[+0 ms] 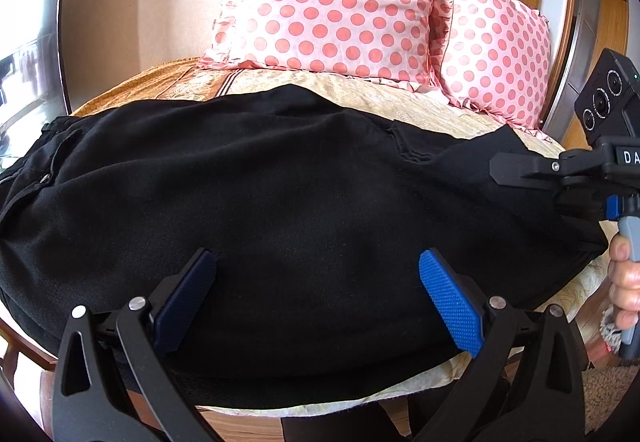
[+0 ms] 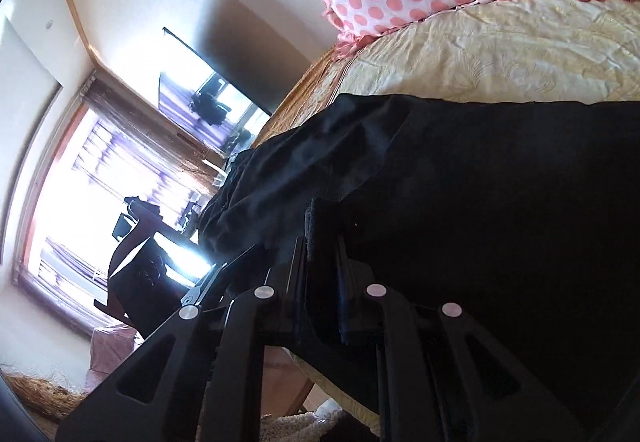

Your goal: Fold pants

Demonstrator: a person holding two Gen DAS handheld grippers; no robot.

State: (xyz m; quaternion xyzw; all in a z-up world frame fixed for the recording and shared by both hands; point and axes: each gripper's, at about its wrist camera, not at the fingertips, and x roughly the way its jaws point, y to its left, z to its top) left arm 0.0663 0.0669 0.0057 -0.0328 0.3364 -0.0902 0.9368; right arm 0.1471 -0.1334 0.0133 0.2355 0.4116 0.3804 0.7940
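Note:
Black pants (image 1: 280, 181) lie spread across the bed from left to right, the waistband end at the left. My left gripper (image 1: 320, 282) hovers over their near edge, open, with blue pads (image 1: 452, 306) wide apart and nothing between them. At the pants' right end, a hand (image 1: 626, 282) holds my right gripper (image 1: 496, 171), its fingers together. In the right wrist view, which is rolled sideways, the right gripper (image 2: 322, 242) is shut on a fold of the black pants (image 2: 500, 222), and the cloth runs up out of the narrow jaws.
Two pink polka-dot pillows (image 1: 340, 1) lean at the head of the bed on a cream bedspread (image 1: 400, 97). A dark screen (image 1: 36, 41) hangs on the left wall. A bright window (image 2: 80, 181) is beyond. The wooden bed frame (image 1: 240, 422) and carpet (image 1: 608, 382) lie below the near edge.

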